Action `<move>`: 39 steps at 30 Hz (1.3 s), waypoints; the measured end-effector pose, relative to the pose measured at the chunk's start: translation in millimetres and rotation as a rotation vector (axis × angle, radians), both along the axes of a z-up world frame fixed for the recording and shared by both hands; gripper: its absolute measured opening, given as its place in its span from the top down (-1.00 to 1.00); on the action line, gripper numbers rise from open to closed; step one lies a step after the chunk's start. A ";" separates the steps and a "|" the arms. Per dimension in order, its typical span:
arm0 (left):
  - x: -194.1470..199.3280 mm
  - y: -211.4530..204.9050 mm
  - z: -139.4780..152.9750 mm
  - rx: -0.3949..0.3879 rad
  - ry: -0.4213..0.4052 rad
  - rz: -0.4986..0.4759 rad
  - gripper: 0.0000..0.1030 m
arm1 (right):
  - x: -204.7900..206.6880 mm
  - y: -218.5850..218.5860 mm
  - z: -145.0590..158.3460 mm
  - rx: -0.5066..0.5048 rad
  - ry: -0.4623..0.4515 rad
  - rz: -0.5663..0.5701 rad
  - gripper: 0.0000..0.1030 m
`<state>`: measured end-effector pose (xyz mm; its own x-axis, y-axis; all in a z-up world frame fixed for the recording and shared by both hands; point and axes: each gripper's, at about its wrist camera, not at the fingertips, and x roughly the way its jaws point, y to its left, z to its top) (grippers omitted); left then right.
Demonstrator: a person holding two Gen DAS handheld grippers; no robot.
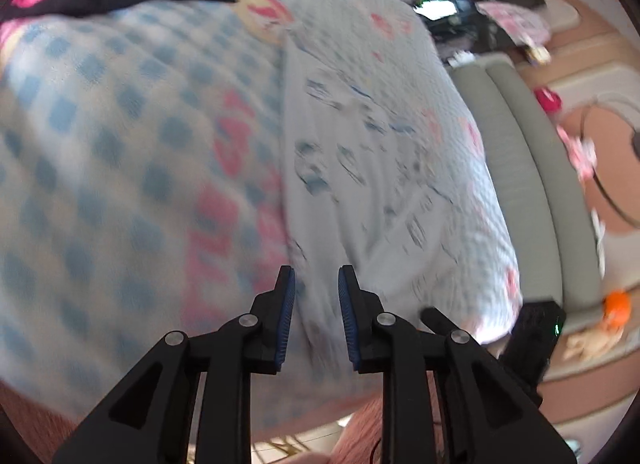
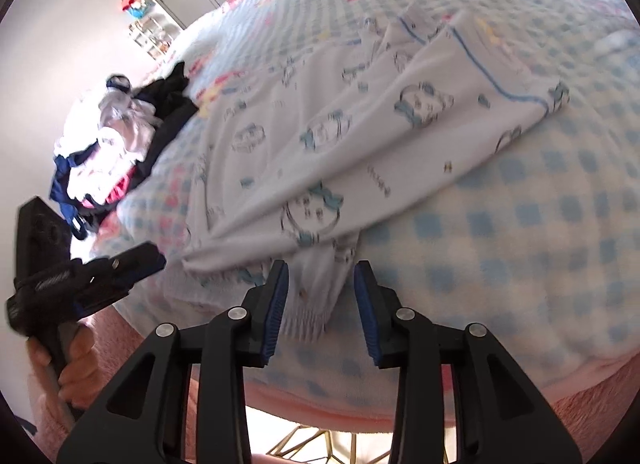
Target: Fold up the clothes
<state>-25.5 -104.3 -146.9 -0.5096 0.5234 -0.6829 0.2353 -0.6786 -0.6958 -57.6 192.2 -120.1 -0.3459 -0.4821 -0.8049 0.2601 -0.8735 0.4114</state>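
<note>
Left wrist view: left gripper (image 1: 316,304) is hovering, fingers apart and empty, over the printed white garment (image 1: 360,168), which is running toward 12 o'clock across the checked blanket (image 1: 100,152).

Right wrist view: right gripper (image 2: 320,304) is nearer, jaws apart around the ribbed cuff (image 2: 312,304), pads not pressing. Clothes pile (image 2: 116,144) is sitting at 10 o'clock.

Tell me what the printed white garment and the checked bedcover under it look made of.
The printed white garment looks like soft matte knit, probably cotton jersey: it drapes in loose folds and ends in a ribbed cuff. The checked bedcover looks like fuzzy matte fleece or flannel, with soft-edged blue squares; blur leaves the weave unclear.
</note>
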 end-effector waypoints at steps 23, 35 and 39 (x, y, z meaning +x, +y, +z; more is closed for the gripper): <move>-8.1 -17.0 -17.0 0.000 -0.025 0.010 0.78 | -5.5 -32.9 -1.2 0.071 0.001 0.085 0.21; -54.1 27.6 -23.2 -0.194 -0.089 -0.094 0.65 | -13.9 -32.3 2.8 0.106 0.016 0.073 0.13; -42.6 18.2 -21.5 -0.225 -0.109 -0.068 0.88 | -12.3 -36.4 -6.7 0.120 0.000 0.072 0.13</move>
